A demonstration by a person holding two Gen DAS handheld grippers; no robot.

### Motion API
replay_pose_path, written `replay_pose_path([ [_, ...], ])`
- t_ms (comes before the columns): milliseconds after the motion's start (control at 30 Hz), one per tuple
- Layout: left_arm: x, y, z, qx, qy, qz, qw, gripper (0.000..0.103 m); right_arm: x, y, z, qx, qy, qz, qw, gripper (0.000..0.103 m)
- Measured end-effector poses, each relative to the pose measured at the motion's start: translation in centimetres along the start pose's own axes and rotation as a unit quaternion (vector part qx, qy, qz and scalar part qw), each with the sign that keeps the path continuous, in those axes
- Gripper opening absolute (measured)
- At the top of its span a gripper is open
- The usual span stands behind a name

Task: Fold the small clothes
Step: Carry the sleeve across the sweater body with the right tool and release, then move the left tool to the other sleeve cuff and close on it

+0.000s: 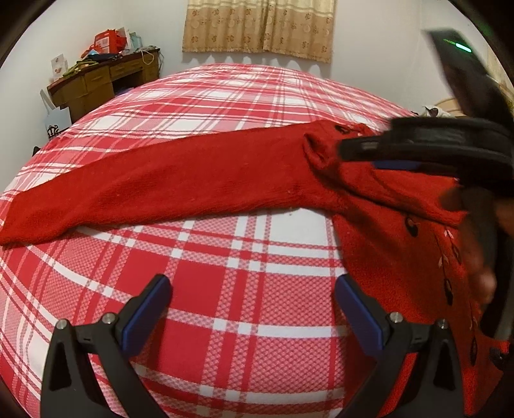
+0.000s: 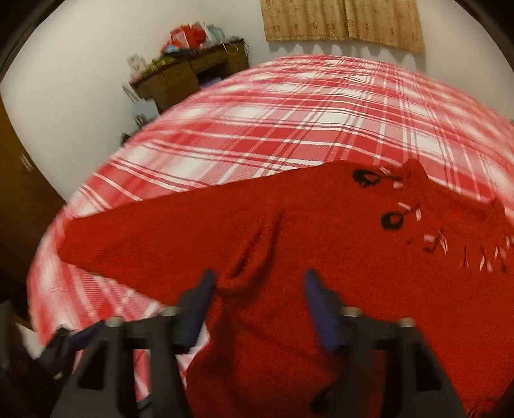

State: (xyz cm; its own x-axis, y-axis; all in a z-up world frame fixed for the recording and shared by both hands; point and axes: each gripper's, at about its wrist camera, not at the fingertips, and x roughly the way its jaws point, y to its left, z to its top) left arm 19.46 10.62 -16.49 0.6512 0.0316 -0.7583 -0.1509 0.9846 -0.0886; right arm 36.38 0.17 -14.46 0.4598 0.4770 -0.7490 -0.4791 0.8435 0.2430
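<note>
A red knit sweater (image 1: 180, 183) with black and white embroidered flowers lies on the bed's red-and-white plaid sheet (image 1: 244, 106). One long sleeve stretches out to the left. My left gripper (image 1: 253, 286) hovers open above bare sheet, just left of the sweater's body, with nothing between its fingers. In the left wrist view my right gripper (image 1: 379, 157) sits low over the sweater's shoulder. In the right wrist view the right gripper (image 2: 259, 279) stands open over the sweater (image 2: 321, 225). A raised fold of knit lies beside its left finger, and the pads press on nothing.
A wooden desk (image 1: 106, 77) piled with red bags and boxes stands against the far wall, with a white paper bag (image 1: 57, 119) beside it. A beige curtain (image 1: 257, 25) hangs behind the bed. A dark wooden cabinet (image 2: 19, 199) is at the left.
</note>
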Motion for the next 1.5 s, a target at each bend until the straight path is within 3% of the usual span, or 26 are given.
replay_pose_path([
  [133,-0.3,0.5,0.1,-0.004,0.001,0.002,1.0,0.103,-4.5,-3.5,-2.1,0.01,-0.015,-0.03,0.999,0.062],
  [233,-0.5,0.9,1.2,-0.009,-0.005,0.008,0.9999,0.103,-8.3,-8.1,-3.8,0.043,-0.029,-0.082,0.995,0.062],
  [400,-1.1,0.3,4.0,-0.005,-0.034,0.017,0.9993,0.103,-12.5,-16.2,-6.1,0.126,-0.041,-0.212,0.968,0.063],
  [567,0.0,-2.4,6.7,0.011,-0.038,-0.003,0.9992,0.103,-10.4,-19.5,-8.1,0.151,0.017,-0.192,0.97,0.063],
  [667,1.6,-3.9,7.0,0.038,-0.035,0.02,0.9985,0.103,-9.0,-18.1,-8.2,0.099,0.035,-0.216,0.971,0.066],
  [733,2.8,-4.0,6.7,0.049,-0.014,0.036,0.9981,0.103,-9.1,-17.6,-7.7,0.097,0.041,-0.23,0.968,0.066],
  [833,2.0,-2.6,5.5,0.031,-0.008,0.019,0.9993,0.103,-9.9,-16.2,-6.6,0.102,0.014,-0.205,0.973,0.066],
  [900,1.2,-1.9,4.6,0.032,-0.009,0.028,0.999,0.103,-8.9,-14.8,-6.5,0.092,0.017,-0.182,0.979,0.066],
  [1000,-0.5,0.6,3.2,0.018,-0.01,0.049,0.9986,0.103,-5.3,-12.6,-6.2,0.082,0.051,-0.157,0.983,0.067],
  [1067,-2.0,3.7,2.1,-0.001,-0.018,0.081,0.9966,0.103,-4.5,-10.3,-5.9,0.042,0.034,-0.192,0.98,0.07],
  [1200,-3.4,9.1,0.8,-0.023,-0.011,0.142,0.9895,0.103,-3.5,-7.2,-5.2,0.024,0.02,-0.135,0.99,0.07],
  [1333,-4.9,15.1,-0.1,-0.075,-0.021,0.191,0.9785,0.103,-2.8,-4.6,-6.1,-0.011,0.008,-0.132,0.991,0.07],
  [1500,-5.2,20.0,-0.6,-0.146,-0.017,0.208,0.9671,0.103,-2.2,-2.5,-7.6,-0.054,-0.01,-0.145,0.988,0.072],
])
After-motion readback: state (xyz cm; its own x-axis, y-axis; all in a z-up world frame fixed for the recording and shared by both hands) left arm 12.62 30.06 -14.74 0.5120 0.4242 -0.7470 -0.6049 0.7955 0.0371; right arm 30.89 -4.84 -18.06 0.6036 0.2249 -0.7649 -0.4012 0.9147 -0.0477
